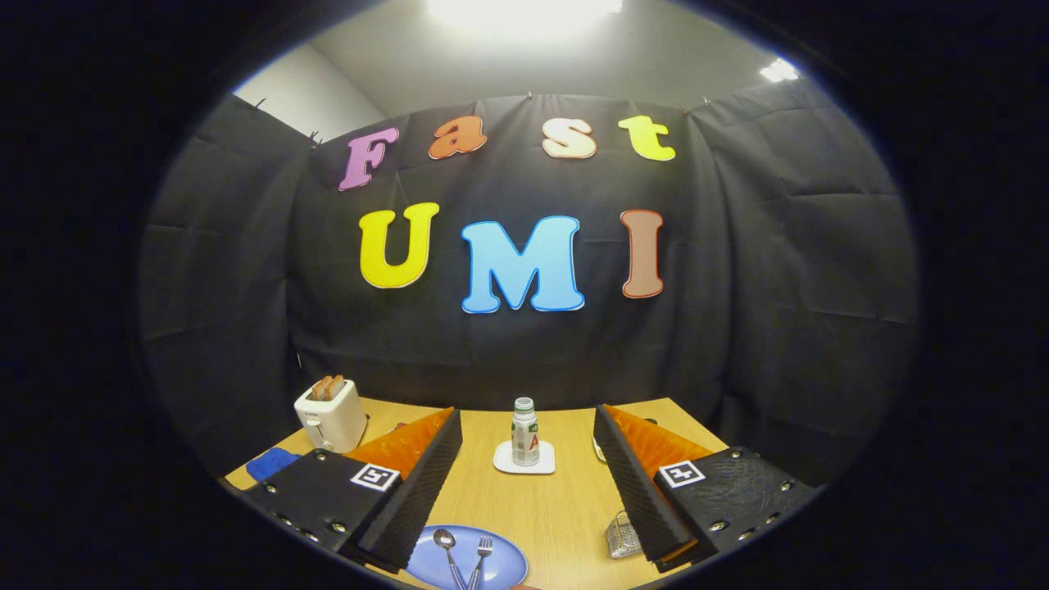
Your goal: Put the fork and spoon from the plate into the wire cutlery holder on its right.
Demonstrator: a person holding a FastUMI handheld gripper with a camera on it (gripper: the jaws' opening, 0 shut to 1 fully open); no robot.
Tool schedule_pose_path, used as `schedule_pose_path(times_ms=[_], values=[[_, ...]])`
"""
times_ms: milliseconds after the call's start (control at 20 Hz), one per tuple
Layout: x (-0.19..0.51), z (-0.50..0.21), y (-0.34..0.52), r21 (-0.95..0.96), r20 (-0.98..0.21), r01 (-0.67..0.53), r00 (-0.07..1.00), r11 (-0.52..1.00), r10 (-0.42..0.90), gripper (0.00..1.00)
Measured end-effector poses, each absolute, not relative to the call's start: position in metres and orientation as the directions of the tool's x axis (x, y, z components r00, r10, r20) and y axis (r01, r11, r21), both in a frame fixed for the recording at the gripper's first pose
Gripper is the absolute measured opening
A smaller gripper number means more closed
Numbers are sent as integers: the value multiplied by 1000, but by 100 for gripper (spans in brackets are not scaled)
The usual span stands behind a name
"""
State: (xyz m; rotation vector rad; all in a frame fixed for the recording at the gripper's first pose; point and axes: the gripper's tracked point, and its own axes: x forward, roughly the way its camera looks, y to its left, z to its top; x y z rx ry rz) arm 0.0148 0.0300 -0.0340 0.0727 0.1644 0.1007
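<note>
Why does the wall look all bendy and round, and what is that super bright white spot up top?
In the gripper view, the fisheye lens bows the booth wall and the table edge into curves. Also in the gripper view, a ceiling light glares pure white, washing out detail. The plate, spoon and fork look sharp, between the open gripper fingers.

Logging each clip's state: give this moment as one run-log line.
gripper: open, above table, holding nothing | fork and spoon: on plate | wire holder: right of plate | step: pickup not begun
</note>
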Motion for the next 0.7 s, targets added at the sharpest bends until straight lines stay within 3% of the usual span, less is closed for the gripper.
schedule_pose_path(times_ms=[450,700], values=[[-13,-132,64,26,-411,-211,889,977,203,99],[-33,-192,83,58,-580,-263,777,963,247,99]])
